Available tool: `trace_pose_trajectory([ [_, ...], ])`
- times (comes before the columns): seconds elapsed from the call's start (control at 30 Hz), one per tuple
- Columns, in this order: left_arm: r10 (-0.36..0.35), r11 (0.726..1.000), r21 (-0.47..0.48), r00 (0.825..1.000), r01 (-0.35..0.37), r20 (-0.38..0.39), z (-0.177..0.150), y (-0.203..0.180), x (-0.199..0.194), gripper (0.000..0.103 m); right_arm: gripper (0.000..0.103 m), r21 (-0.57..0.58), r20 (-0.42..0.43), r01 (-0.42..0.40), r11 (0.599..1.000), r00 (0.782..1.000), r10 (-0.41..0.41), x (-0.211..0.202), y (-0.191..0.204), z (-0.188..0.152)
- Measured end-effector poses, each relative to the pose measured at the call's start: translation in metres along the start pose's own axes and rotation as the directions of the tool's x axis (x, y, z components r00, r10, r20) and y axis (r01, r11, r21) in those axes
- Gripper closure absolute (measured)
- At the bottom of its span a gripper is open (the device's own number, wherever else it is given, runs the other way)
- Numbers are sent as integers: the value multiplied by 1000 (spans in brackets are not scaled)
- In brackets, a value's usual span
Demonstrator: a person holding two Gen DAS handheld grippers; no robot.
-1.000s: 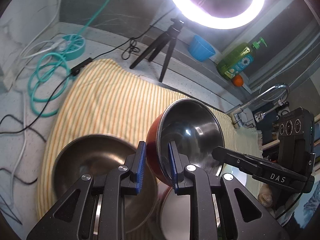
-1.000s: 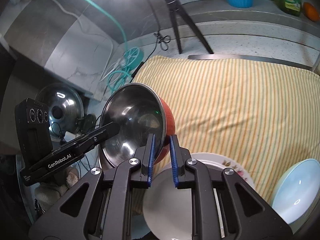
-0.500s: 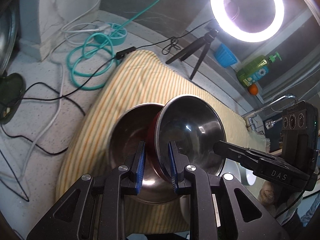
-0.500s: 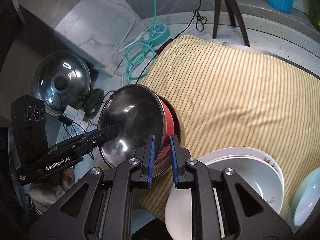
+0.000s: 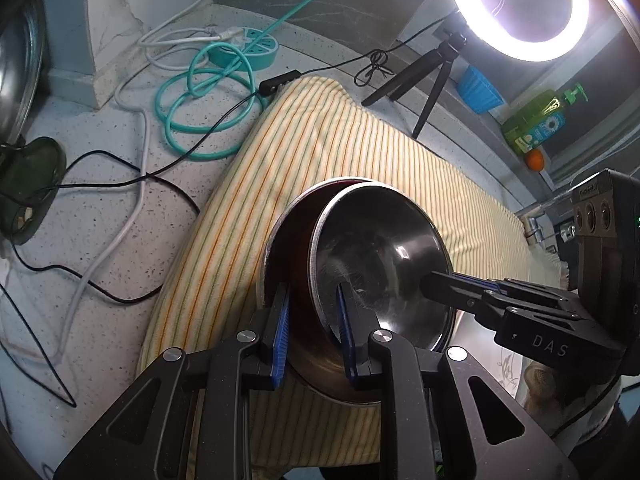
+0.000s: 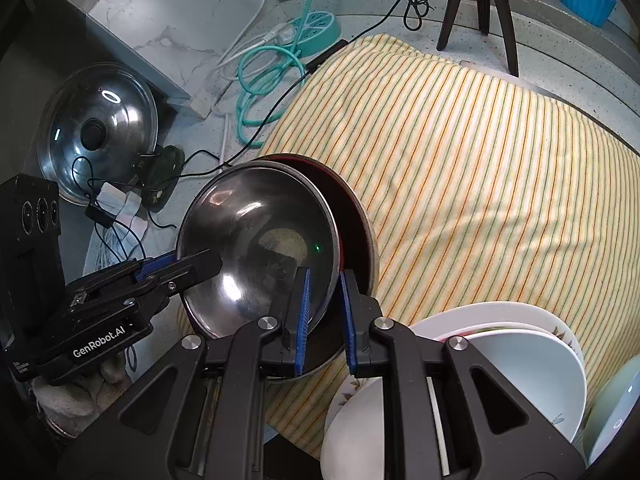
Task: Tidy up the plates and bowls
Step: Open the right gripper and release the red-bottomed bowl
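Yellow striped cloth (image 6: 480, 168): work surface. White ceramic plates and bowls (image 6: 516, 356): 1 stack, formed. Red-sided steel bowl (image 5: 380, 264): tilted, partly nested in plain steel bowl (image 5: 276, 240), unreleased. Left gripper (image 5: 312, 320), right gripper (image 6: 322, 312): each clamped on its rim.

A: Where is there free room?
B: The far striped cloth (image 6: 480, 184) lies bare.
A: What blocks the way?
B: Stacked white plates (image 6: 500, 344) at its near right; teal cable coils (image 5: 200, 120) and tripod (image 5: 424, 76) beyond.
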State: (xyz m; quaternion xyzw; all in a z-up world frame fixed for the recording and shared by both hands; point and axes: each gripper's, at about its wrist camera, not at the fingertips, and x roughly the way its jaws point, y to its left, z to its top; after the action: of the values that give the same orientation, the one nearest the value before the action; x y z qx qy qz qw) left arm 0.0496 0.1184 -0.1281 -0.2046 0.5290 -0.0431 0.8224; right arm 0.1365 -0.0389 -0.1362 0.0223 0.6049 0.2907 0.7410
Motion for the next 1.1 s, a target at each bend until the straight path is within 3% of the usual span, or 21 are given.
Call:
trace_pose_trajectory([
  [0.67, 53, 997, 61, 998, -52, -17, 4, -10, 5, 82, 88, -40, -10, 35, 999, 999, -35, 0, 3, 1],
  [1.1, 71, 994, 82, 997, -69, -23, 4, -14, 5, 71, 87, -48, 3, 46, 998, 999, -45, -3, 4, 1],
])
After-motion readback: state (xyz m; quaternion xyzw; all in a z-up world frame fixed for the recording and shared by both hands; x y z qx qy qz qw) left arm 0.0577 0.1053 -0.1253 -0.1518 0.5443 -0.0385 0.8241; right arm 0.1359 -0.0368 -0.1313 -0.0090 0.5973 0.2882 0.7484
